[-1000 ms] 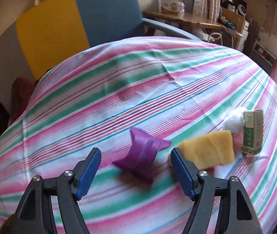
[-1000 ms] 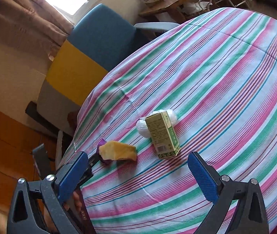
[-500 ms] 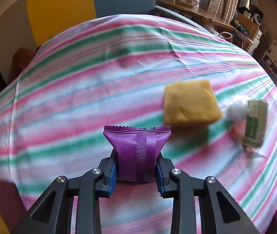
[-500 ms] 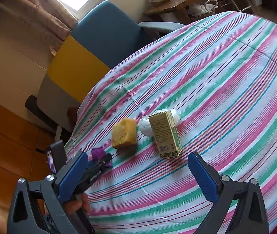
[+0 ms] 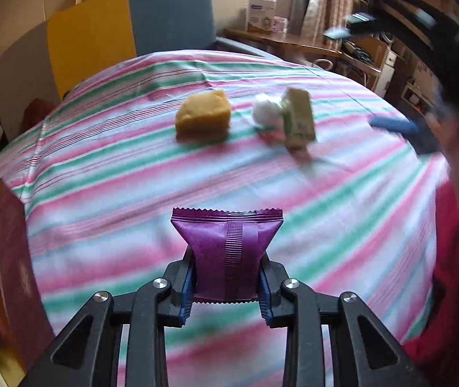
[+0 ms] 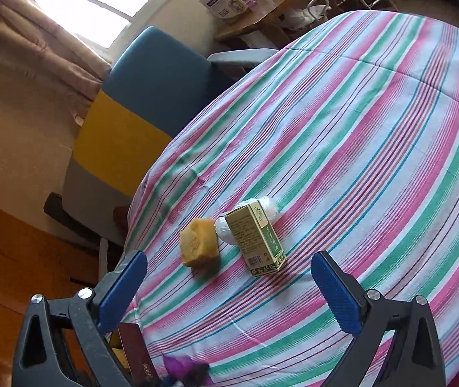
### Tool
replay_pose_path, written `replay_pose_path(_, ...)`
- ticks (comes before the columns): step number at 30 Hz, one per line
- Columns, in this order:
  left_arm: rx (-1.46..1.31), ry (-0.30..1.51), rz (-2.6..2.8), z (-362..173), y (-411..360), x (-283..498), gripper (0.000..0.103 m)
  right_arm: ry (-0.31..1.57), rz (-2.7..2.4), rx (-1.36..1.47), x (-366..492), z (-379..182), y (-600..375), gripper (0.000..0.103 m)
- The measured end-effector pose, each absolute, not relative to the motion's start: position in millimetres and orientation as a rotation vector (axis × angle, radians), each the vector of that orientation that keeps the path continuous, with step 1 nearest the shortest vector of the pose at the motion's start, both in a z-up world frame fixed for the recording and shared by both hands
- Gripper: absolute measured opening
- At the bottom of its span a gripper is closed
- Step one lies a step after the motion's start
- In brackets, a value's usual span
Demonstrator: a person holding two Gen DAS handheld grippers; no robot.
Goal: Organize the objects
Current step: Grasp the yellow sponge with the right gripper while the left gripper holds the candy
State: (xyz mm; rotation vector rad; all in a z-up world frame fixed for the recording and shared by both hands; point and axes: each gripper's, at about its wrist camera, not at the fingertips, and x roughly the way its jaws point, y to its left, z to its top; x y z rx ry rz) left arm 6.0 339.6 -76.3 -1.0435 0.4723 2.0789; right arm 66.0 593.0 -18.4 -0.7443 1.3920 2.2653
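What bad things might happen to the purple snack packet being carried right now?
The left hand-held gripper pinches only the bottom end of the purple packet, so it might slip out or get squashed. The dark red box sits at the table edge, so the packet might miss it and fall on the floor.

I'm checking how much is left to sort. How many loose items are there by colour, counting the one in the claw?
Purple: 1, the packet held in the left claw
Yellow: 1, the sponge block
Green: 1, the carton
White: 1, the wrapped bundle behind the carton
Total: 4
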Motion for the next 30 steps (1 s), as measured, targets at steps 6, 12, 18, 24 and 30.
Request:
replay_pose_path(6,-0.998,0.475,2.089,-95.3,319.2,21.2,0.031,1.329,2.282,-0.787,61.0,-15.4,587.1,0.093)
replay_pose_path(12,-0.969,0.431,2.070,-100.5,314.7,18.4,0.032,1.211,2.276,-0.861,53.0,-16.3,580.6,0.055)
replay_pose_path(18,-0.965,0.370,2.048,-102.4,308.4,15.4,0.032,1.122,2.373,-0.943,38.2,-14.5,565.1,0.042)
replay_pose_path(24,-0.960,0.341,2.039,-103.0,305.3,14.2,0.032,0.891,2.497,-1.139,6.0,-14.2,522.9,0.042)
replay_pose_path(30,-0.963,0.313,2.026,-103.6,303.2,12.1,0.033,0.789,2.501,-1.337,-17.3,-33.2,498.4,0.073)
